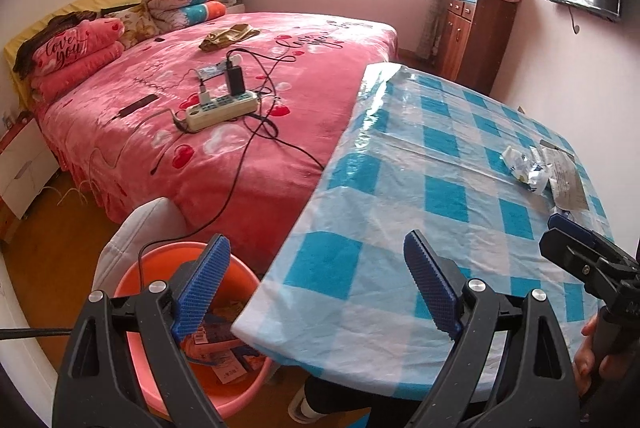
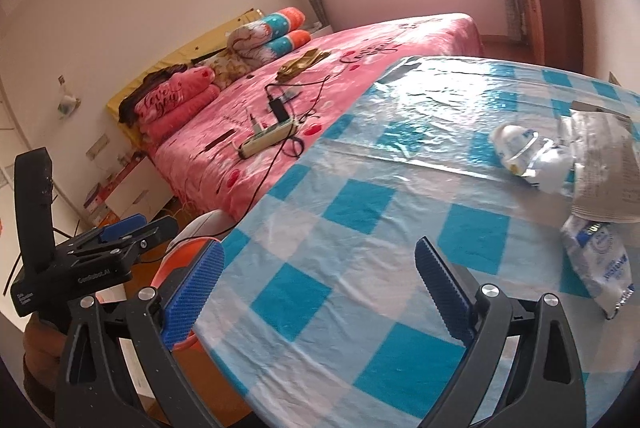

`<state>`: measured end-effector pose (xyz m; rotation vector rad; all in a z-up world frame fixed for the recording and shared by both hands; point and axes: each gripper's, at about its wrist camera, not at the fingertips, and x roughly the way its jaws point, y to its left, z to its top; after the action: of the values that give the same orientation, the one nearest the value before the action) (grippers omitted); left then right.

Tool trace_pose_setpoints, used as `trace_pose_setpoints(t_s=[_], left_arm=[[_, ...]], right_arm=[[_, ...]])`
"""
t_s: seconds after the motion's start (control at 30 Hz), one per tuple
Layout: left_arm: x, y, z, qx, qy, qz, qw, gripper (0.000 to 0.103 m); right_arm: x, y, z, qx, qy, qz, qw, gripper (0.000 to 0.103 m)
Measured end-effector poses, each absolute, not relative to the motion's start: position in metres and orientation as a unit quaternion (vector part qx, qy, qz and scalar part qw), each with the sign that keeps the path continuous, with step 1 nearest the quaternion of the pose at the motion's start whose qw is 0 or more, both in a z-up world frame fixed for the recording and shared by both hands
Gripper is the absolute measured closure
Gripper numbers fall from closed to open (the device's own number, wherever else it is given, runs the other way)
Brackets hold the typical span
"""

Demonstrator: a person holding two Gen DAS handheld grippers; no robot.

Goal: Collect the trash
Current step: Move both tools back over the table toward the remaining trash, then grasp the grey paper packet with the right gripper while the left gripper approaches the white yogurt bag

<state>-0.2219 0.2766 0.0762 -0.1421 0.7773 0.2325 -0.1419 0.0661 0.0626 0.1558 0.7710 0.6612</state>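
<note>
Left wrist view: the left tool [image 1: 316, 284] hangs released, its blue pads spread wide with nothing between them. One pad sits over the orange bucket [image 1: 160, 260], which stands on the floor below the tool's left side and already holds wrappers [image 1: 224, 348]. The other pad is over the edge of the surface [image 1: 400, 196], covered in a blue and white checked cloth. Ahead and to the right lies a crumpled white packet [image 1: 528, 164] touching a flat grey bag [image 1: 568, 180]. The right tool [image 1: 576, 248] pokes in from the far right. A pink bed [image 1: 224, 76] with a power strip [image 1: 220, 110] lies ahead to the left. Right wrist view: the right tool [image 2: 320, 288] is also released and empty above the surface [image 2: 340, 212]. Well ahead to its right are the crumpled white packet [image 2: 532, 156], the grey bag [image 2: 604, 164] and, nearer, a white sachet [image 2: 600, 264]. The left tool [image 2: 124, 232] is off to the left, beside the bucket's rim [image 2: 188, 248].
</note>
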Motion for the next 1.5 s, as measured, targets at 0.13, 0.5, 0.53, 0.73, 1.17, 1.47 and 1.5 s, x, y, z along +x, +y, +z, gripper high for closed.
trace_pose_setpoints(t_s=[0.13,0.5,0.53,0.73,1.17,1.47,1.5], left_arm=[[-0.214,0.262,0.078,-0.057,0.383,0.106,0.916,0.014],[-0.194,0.223,0.078,-0.029,0.402,0.085,0.911,0.013],[-0.192,0.219,0.077,-0.026,0.404,0.082,0.911,0.013],[-0.181,0.195,0.076,-0.009,0.411,0.067,0.909,0.013],[-0.164,0.146,0.071,0.024,0.421,0.034,0.906,0.013],[-0.154,0.107,0.064,0.041,0.433,-0.004,0.901,0.013],[-0.154,0.101,0.063,0.043,0.433,-0.011,0.9,0.013]], right_arm=[[-0.138,0.05,0.061,0.087,0.364,0.306,0.875,0.008],[-0.119,-0.003,0.055,0.133,0.357,0.272,0.884,0.008],[-0.117,-0.008,0.054,0.139,0.357,0.27,0.884,0.008],[-0.111,-0.036,0.053,0.163,0.35,0.255,0.886,0.008],[-0.104,-0.09,0.055,0.19,0.33,0.217,0.899,0.008],[-0.097,-0.138,0.053,0.212,0.316,0.175,0.908,0.008],[-0.095,-0.143,0.052,0.216,0.317,0.173,0.907,0.008]])
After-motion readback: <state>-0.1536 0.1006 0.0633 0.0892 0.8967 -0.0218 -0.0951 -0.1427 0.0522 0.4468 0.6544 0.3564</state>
